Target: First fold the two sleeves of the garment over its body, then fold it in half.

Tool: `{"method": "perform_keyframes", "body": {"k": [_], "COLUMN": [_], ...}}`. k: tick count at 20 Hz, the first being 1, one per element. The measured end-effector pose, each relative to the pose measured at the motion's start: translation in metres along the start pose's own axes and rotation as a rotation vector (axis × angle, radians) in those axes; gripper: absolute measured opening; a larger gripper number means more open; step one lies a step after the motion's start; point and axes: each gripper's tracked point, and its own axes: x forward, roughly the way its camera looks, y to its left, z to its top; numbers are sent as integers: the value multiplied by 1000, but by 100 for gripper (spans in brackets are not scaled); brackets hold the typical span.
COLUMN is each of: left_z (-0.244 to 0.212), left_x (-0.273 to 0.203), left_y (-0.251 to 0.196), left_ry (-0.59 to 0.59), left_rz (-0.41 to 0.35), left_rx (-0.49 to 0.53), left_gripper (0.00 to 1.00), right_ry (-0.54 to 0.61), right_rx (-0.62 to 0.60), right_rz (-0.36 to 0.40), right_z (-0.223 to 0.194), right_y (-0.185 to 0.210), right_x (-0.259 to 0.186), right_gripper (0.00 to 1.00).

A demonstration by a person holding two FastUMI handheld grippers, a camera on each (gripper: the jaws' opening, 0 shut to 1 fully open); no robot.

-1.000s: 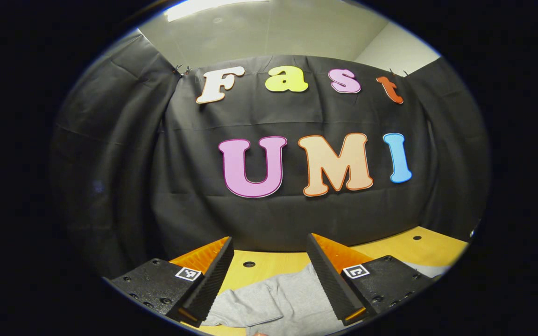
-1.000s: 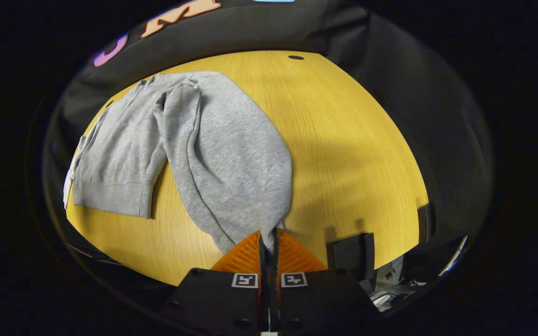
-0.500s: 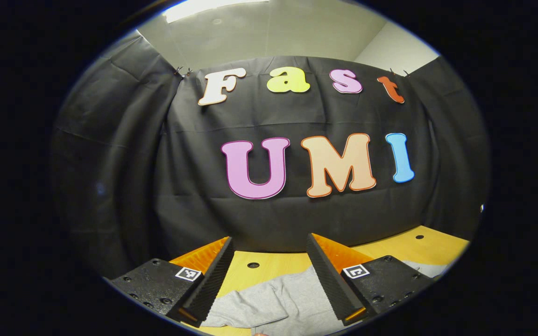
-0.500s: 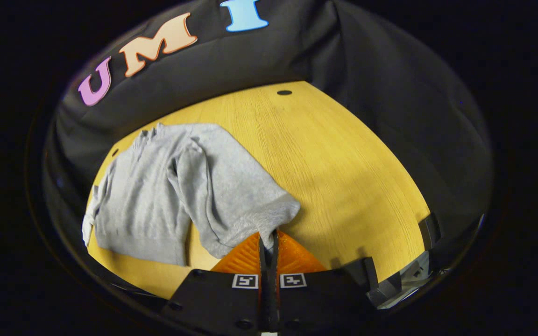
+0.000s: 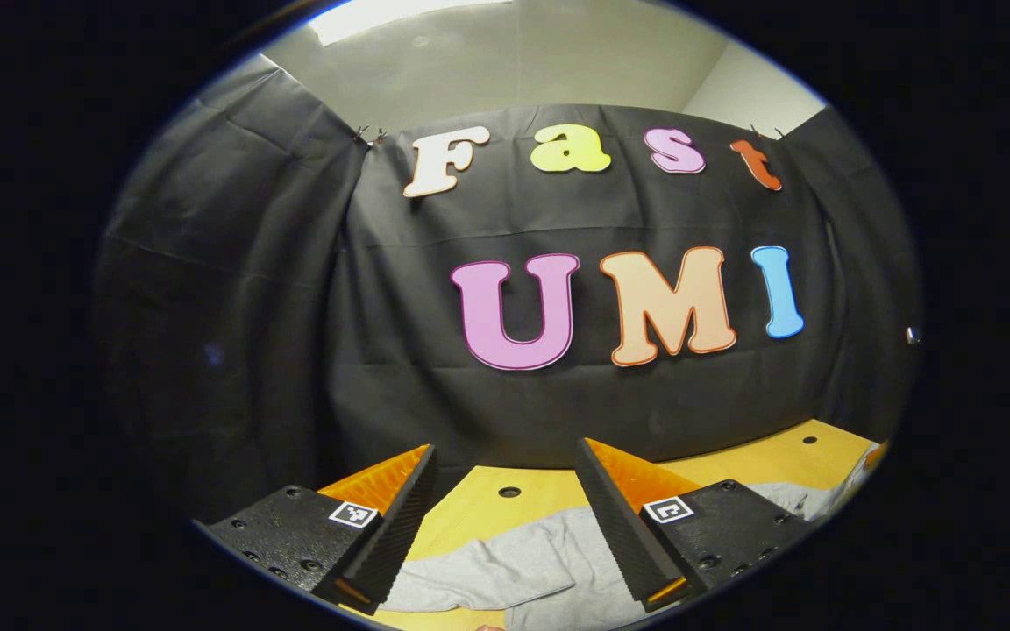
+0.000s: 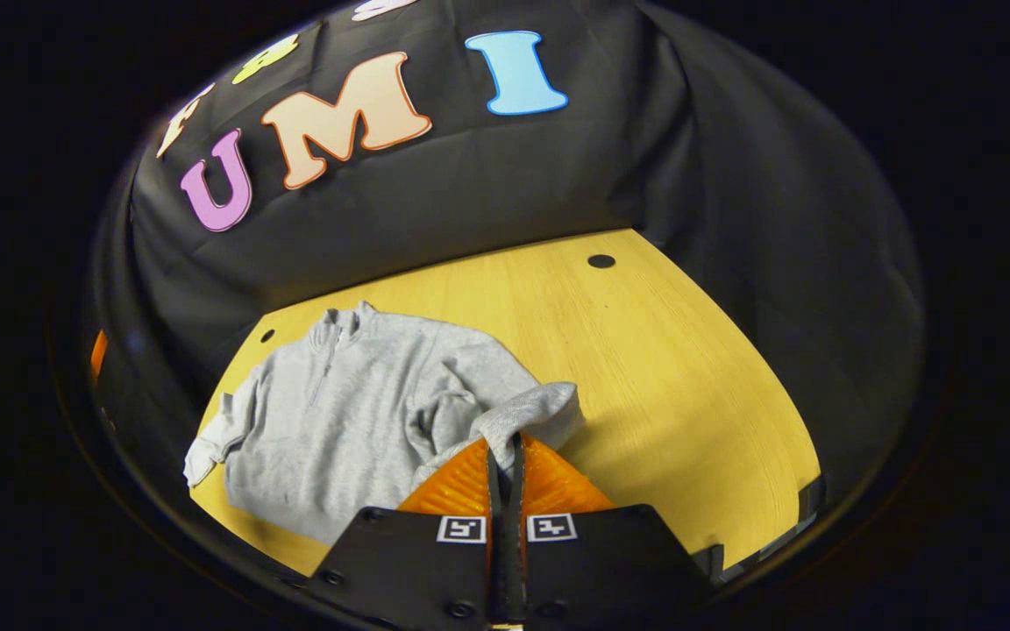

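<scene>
A grey zip-neck sweatshirt (image 6: 338,421) lies flat on the yellow wooden table (image 6: 663,377), collar toward the booth wall. My right gripper (image 6: 505,443) is shut on the cuff of one sleeve (image 6: 527,407), which it holds lifted and doubled back beside the garment's body. The other sleeve (image 6: 211,443) lies at the garment's left edge. In the left gripper view my left gripper (image 5: 505,478) hangs open above the table with nothing between its fingers; part of the grey sweatshirt (image 5: 505,570) shows below it.
Black cloth walls the table at the back and on both sides. Small dark holes (image 6: 600,261) dot the tabletop near its far edge. Bare wood stretches to the right of the garment.
My right gripper has carried the sleeve cuff up and in toward the garment's body, so the sleeve now bunches instead of lying stretched out. The left gripper has shifted slightly, staying open.
</scene>
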Motion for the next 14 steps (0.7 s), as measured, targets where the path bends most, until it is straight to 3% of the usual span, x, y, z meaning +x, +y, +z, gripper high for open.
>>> {"method": "perform_keyframes", "body": {"k": [1, 3, 4, 8, 9, 10, 14], "left_z": [-1, -2, -1, -2, -2, -2, -4], "left_x": [-3, -6, -9, -15, -17, -19, -26], "left_y": [6, 16, 22, 41, 46, 51, 70], "left_ry": [2, 4, 4, 9, 10, 11, 14], "left_rz": [9, 27, 38, 74, 83, 91, 123], "left_rx": [2, 9, 13, 21, 20, 19, 20], "left_gripper": [94, 99, 94, 94, 98, 94, 94], "right_ry": [-9, -27, -41, -57, -68, -74, -88], "right_rx": [-4, -27, -40, -55, -61, -69, -103], "right_rz": [15, 37, 42, 81, 93, 106, 167], "right_z": [6, 18, 24, 39, 44, 48, 60], "right_y": [11, 28, 37, 70, 80, 90, 138], "right_x": [2, 9, 13, 22, 24, 28, 36], "right_gripper": [2, 3, 3, 3, 3, 3, 3]}}
